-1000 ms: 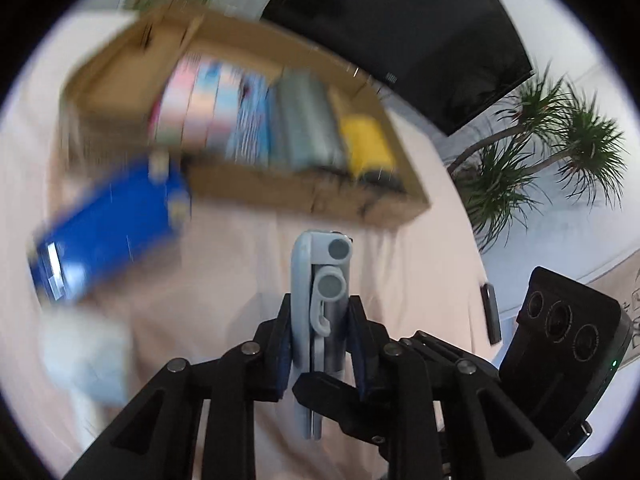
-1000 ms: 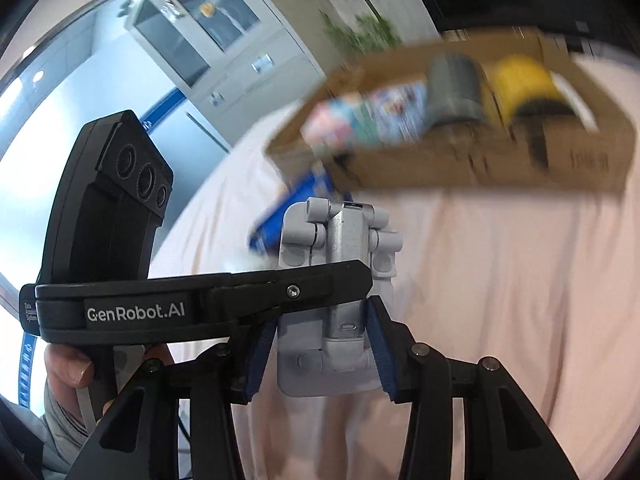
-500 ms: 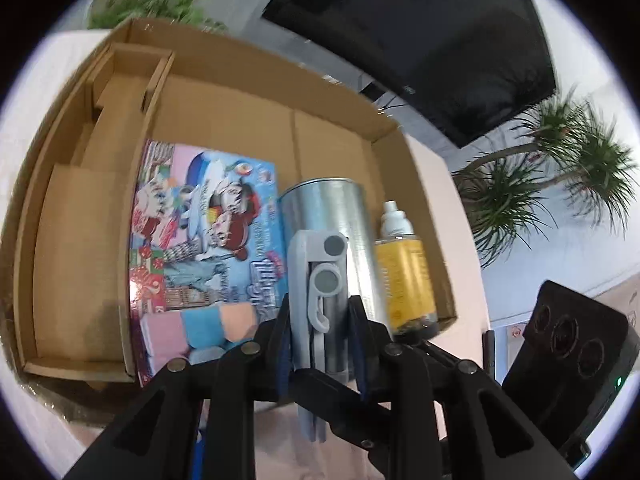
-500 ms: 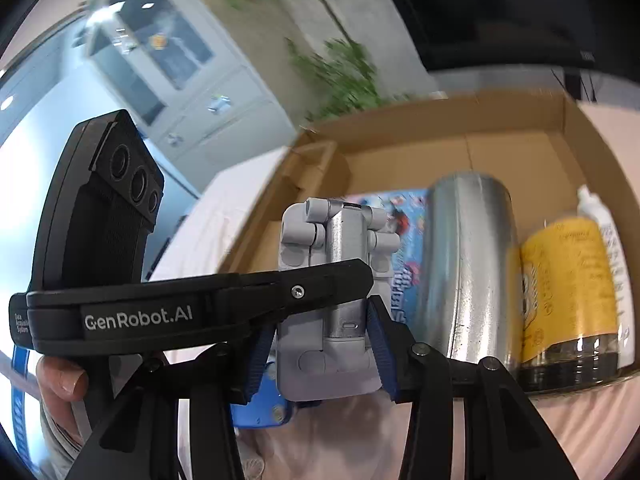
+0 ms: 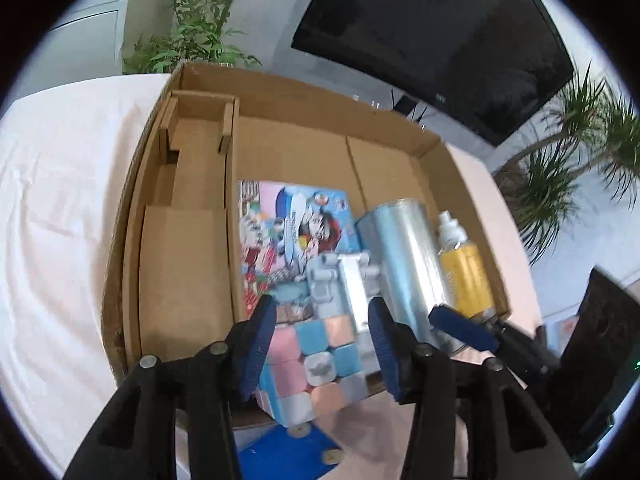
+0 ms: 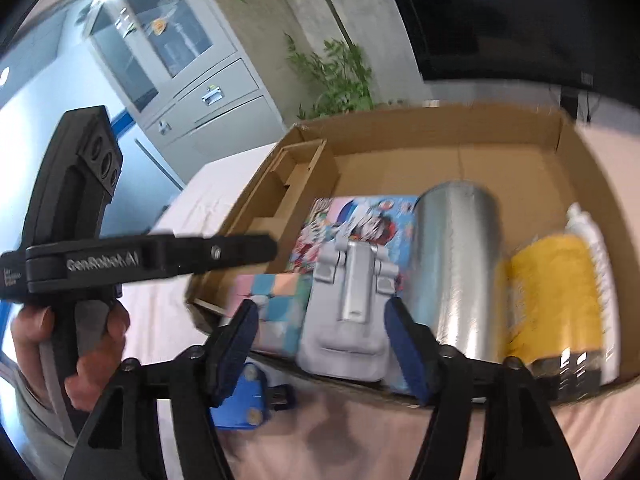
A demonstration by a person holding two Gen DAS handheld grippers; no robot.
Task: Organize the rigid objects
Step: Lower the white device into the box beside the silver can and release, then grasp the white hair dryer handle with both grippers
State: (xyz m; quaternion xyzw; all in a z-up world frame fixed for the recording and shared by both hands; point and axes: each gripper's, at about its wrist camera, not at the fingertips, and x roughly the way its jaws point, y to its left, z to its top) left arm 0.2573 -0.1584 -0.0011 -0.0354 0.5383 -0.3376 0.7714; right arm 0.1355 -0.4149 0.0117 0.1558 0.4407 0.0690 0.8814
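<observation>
Nearest, the right claw is spread around a grey hinged stand, its long axis pointing straight ahead, resting in the cardboard box. The left claw, also spread, hangs above a pastel cube. Beyond lie a silver can and yellow bottle.

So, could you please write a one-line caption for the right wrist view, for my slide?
Open right tongs straddle a grey folding stand in the cardboard box, between a pastel cube and a metal can.
</observation>
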